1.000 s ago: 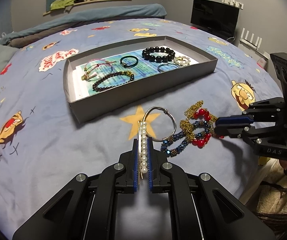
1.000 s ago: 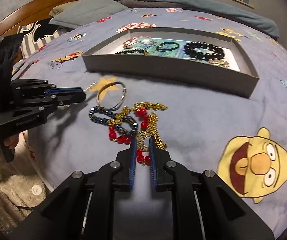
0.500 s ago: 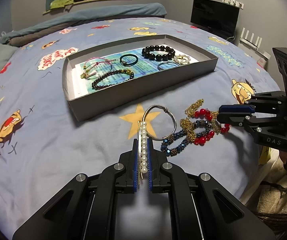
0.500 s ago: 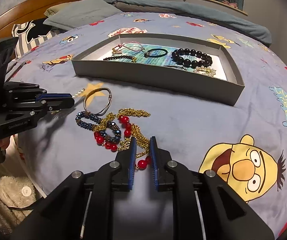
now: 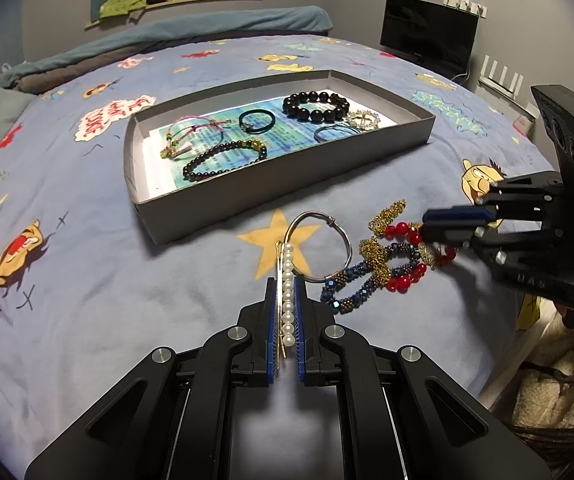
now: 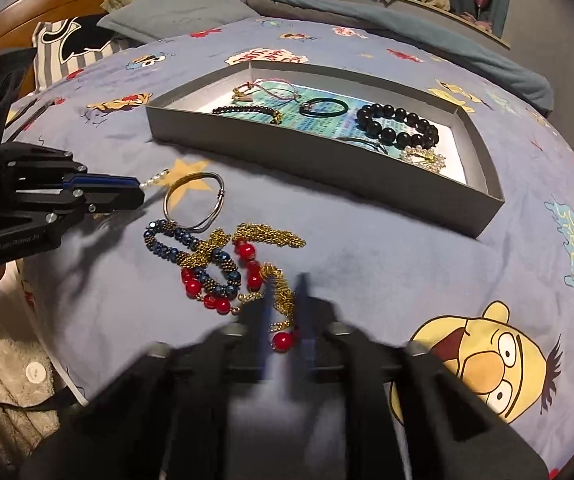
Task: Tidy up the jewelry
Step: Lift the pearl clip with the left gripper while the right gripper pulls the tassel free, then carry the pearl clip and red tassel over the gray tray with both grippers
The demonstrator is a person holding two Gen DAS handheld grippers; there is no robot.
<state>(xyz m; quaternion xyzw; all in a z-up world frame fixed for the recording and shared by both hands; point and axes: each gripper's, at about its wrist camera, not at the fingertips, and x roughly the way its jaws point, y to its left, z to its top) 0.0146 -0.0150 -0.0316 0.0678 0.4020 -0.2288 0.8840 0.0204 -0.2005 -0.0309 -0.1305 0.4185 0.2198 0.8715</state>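
Observation:
My left gripper (image 5: 287, 280) is shut on a pearl hair pin (image 5: 288, 256), held low over the bedspread near the yellow star. Beside it lie a silver bangle (image 5: 347, 240), a blue beaded bracelet (image 5: 351, 296) and a tangled red-bead and gold-chain necklace (image 5: 403, 280). My right gripper (image 6: 285, 280), blurred in its own view, is closing its jaws on the near end of that necklace (image 6: 247, 250); a red bead and gold chain sit between them. From the left wrist view the right gripper (image 5: 427, 226) reaches in from the right. The grey tray (image 5: 287, 200) lies just beyond.
The tray (image 6: 307, 160) holds several bracelets, among them a black bead bracelet (image 5: 315, 106). The bed's edge drops off close behind both grippers, with a fleecy cloth (image 5: 547, 400) below. Pillows (image 6: 167, 8) lie by the headboard, and a screen (image 5: 427, 32) stands by the far wall.
My right gripper has drawn back towards the near end of the pile and rolled a little, with the necklace's red bead end between its jaws. The left gripper and pearl pin have stayed put.

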